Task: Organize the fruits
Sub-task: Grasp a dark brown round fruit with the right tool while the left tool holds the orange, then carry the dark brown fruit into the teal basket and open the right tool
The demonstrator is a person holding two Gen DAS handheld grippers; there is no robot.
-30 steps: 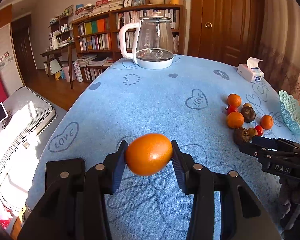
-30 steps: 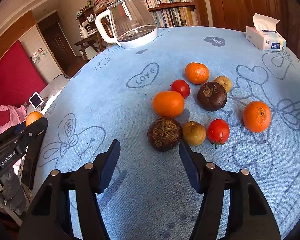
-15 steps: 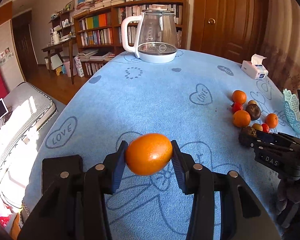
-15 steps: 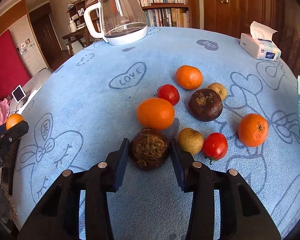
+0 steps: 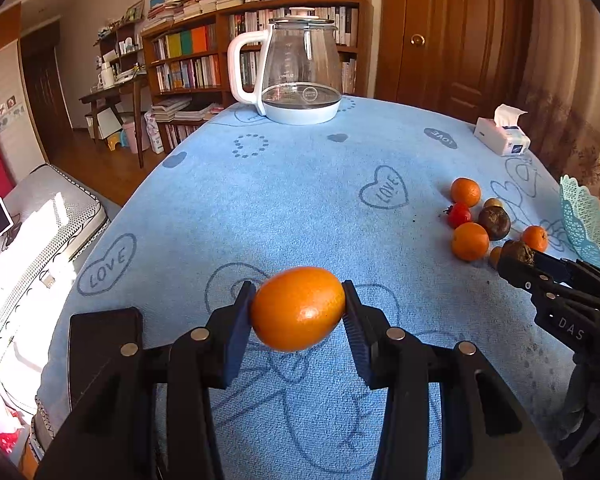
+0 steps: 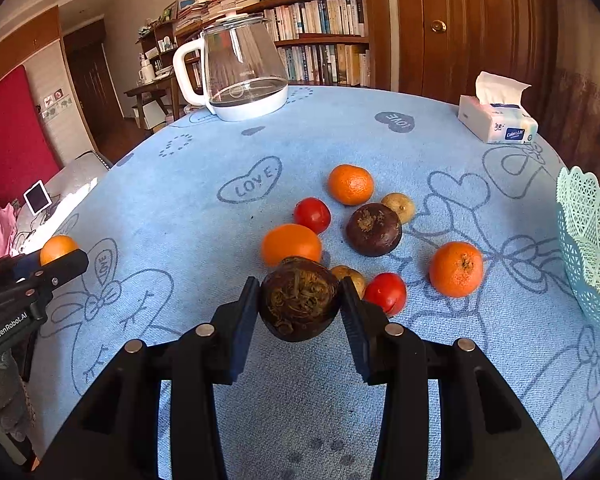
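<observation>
Our left hand-held gripper (image 5: 298, 312) is matte black plastic, its two fingers faced with ribbed dark-blue pads (image 5: 240, 322) and pinned by round silver screws (image 5: 199, 334). Our right hand-held gripper (image 6: 300, 306) is built the same way, black with blue pads and silver screws. Seen from across, one body carries white lettering "GenRobot.AI" and the other "DAS". A grey knitted glove (image 6: 8, 396) shows beneath the left one.
</observation>
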